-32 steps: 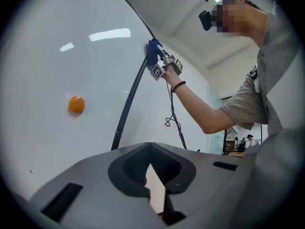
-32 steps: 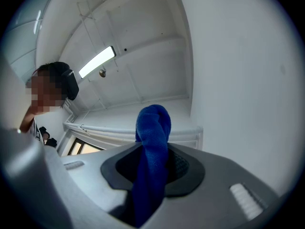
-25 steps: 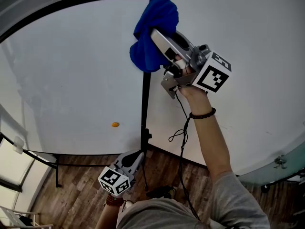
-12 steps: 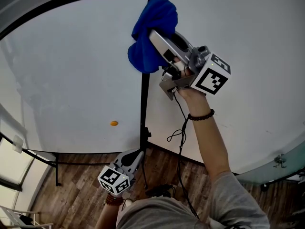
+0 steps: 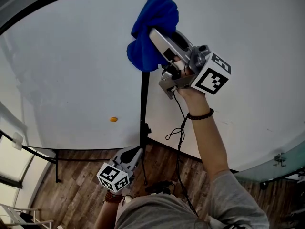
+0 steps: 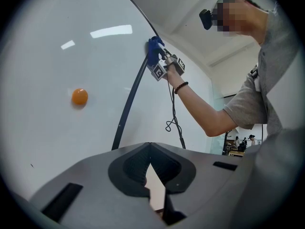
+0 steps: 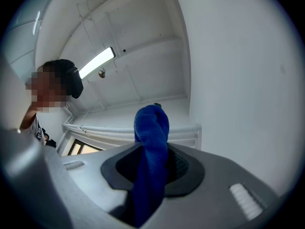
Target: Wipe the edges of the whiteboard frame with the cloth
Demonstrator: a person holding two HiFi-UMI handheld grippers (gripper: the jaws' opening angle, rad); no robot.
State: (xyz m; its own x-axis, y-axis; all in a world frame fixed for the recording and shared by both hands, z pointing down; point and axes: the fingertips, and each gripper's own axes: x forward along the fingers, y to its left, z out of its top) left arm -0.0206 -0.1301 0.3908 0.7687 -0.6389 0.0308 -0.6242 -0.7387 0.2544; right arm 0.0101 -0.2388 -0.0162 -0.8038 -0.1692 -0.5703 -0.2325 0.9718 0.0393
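A bunched blue cloth (image 5: 152,32) is pressed against the black frame (image 5: 144,104) of the whiteboard (image 5: 71,70), high on its right vertical edge just under the top corner. My right gripper (image 5: 158,38) is raised and shut on this cloth (image 7: 151,142), which fills the space between its jaws. The left gripper (image 5: 135,152) hangs low near the foot of the frame, jaws together with nothing in them. From the left gripper view, the cloth (image 6: 153,49) and the curving frame (image 6: 128,106) show far up.
A small orange magnet (image 5: 113,119) sticks to the board's lower part. A black cable (image 5: 178,128) dangles from the right gripper. A white wall (image 5: 248,56) lies right of the board. Stand legs (image 5: 55,163) rest on a wooden floor (image 5: 81,185).
The head view has shifted slightly, so the frame's top corner now sits at the picture's edge. The cloth stays on the upper right edge. The left gripper has sunk a little.
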